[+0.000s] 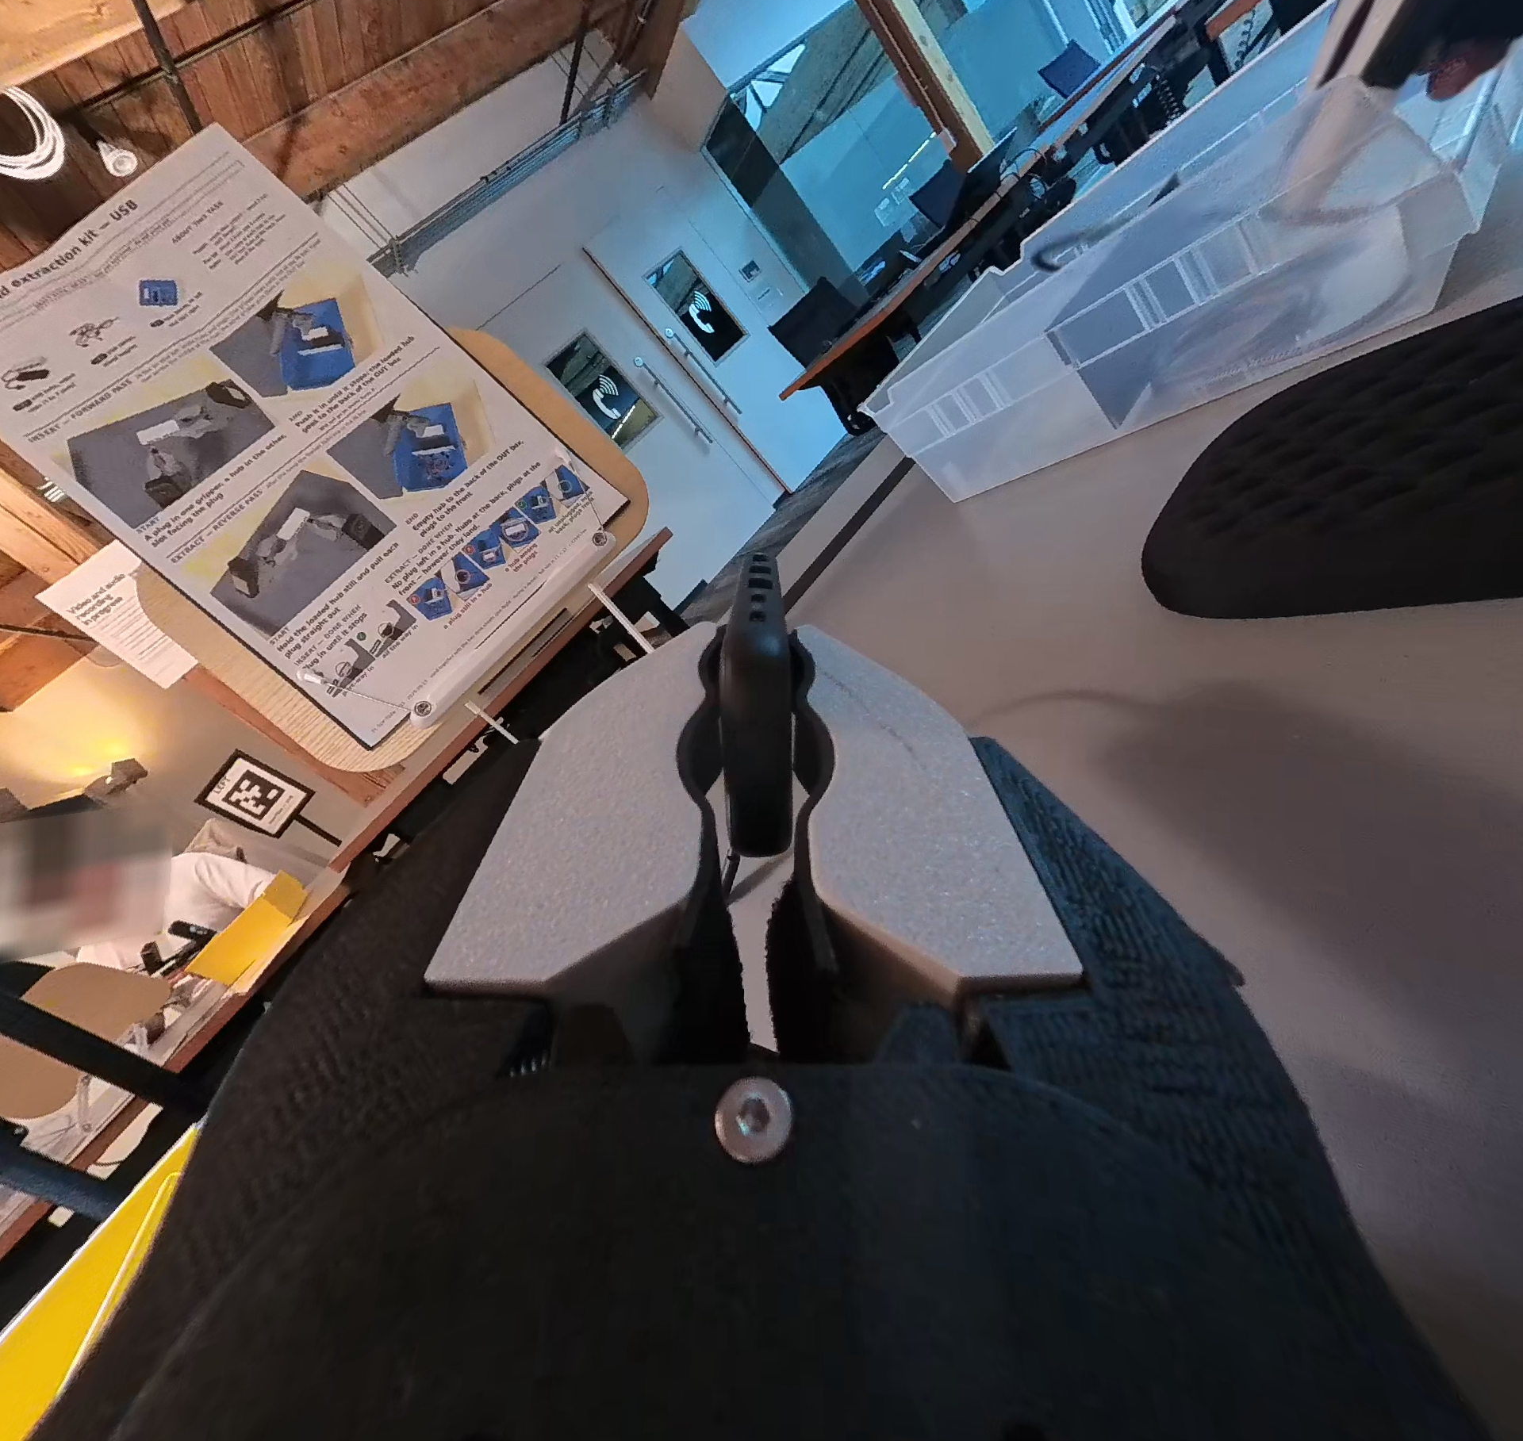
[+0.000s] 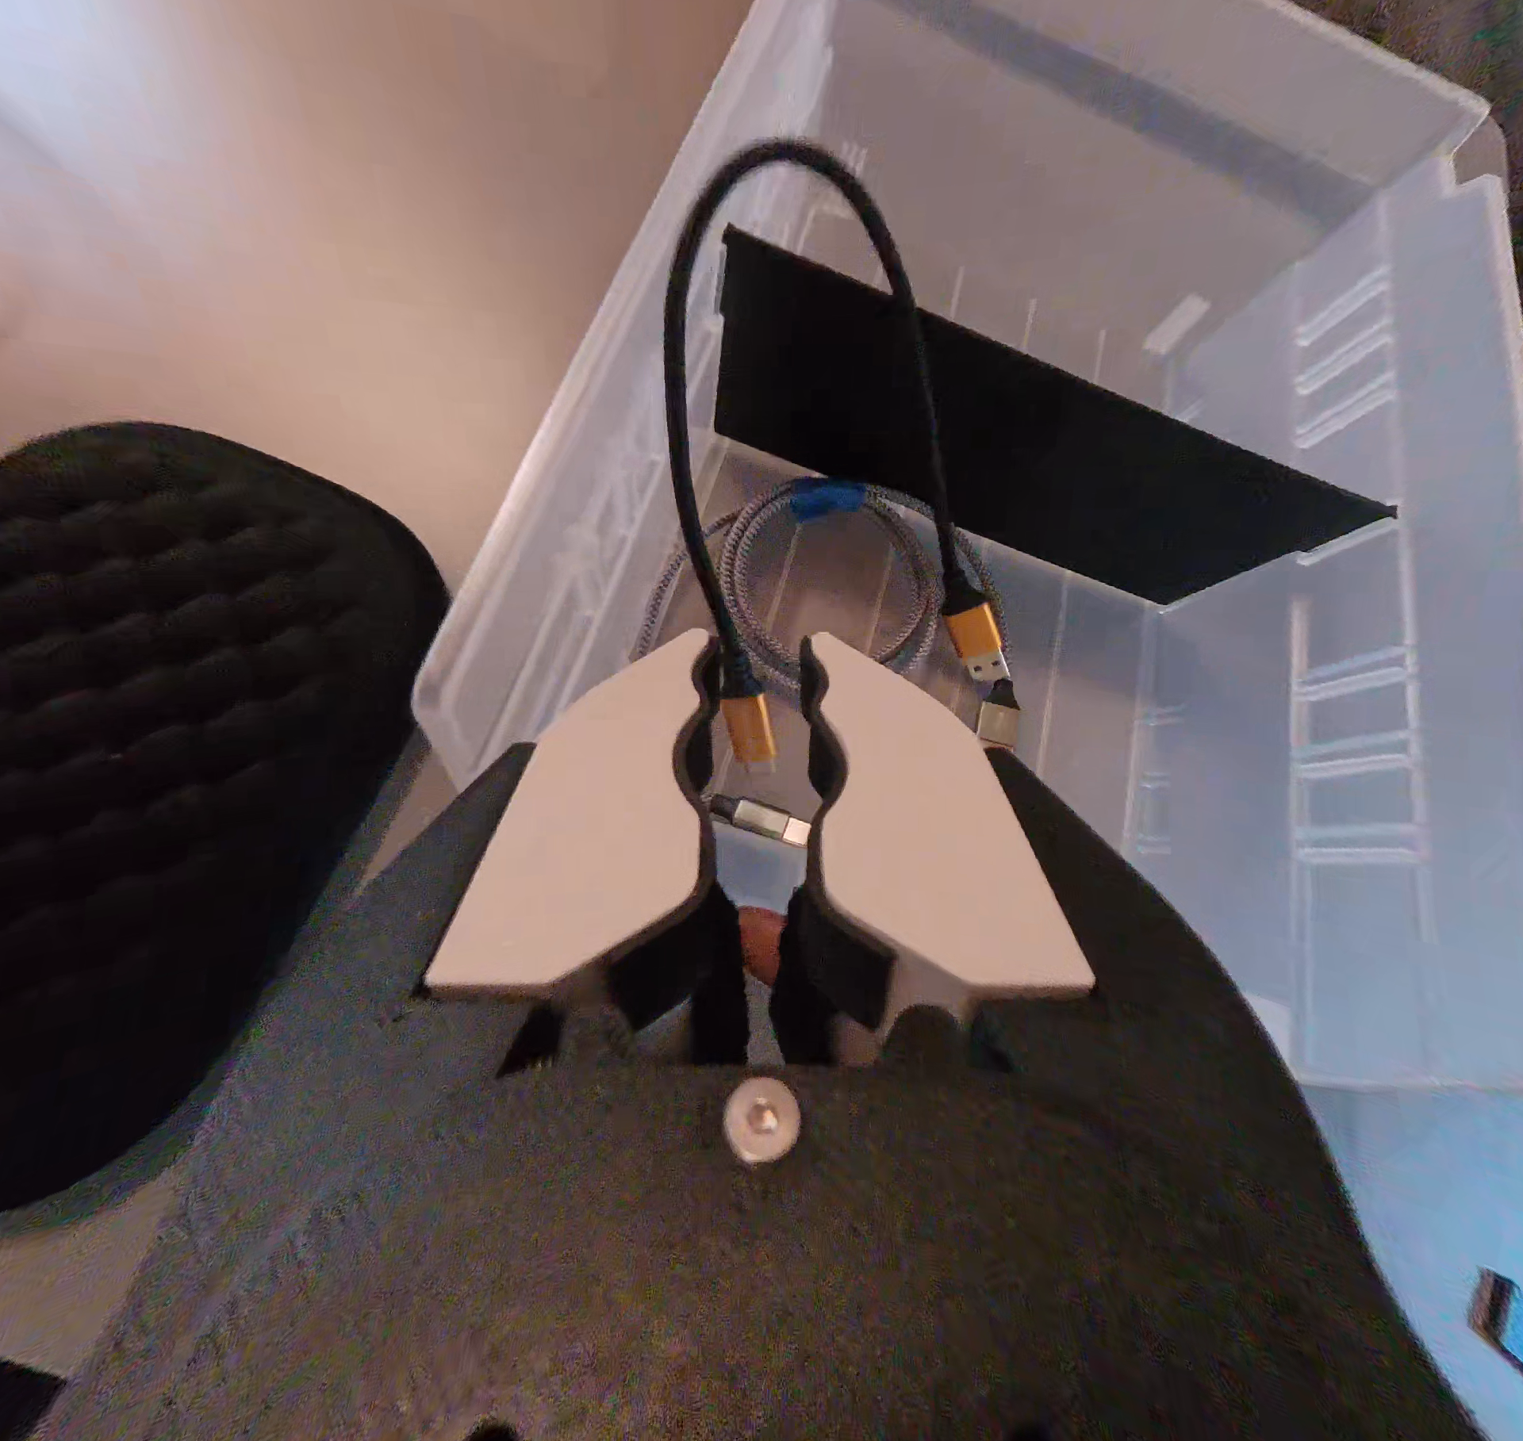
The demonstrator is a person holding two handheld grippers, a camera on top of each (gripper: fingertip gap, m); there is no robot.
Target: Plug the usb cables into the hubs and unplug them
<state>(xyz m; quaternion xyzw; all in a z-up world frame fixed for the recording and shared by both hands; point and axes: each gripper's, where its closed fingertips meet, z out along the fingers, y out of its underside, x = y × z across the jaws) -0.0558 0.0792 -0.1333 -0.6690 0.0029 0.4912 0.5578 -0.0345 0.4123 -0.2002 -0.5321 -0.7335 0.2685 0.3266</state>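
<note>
Two tools in play here. The left tool is clamped tight on a slim black hub, held on edge and poking out past the tips, up off the tan surface.

The right tool is over the clear plastic bin, and its jaws are spread only a little. A short black braided cable arches up out of the gap; one gold plug sits between the tips, apparently leaning on the left finger, but I honestly can't tell if it's gripped or just hanging there. The other gold plug dangles free to the right. A grey coiled cable with a blue tie lies on the bin floor in front of a black divider.

What could go wrong, I reckon: with the jaws that loose the plug could twist or drop back into the bin, and the dangling end might snag the coiled cable. A crooked plug would also miss the hub port. The black mat sits just beside the bin.
</note>
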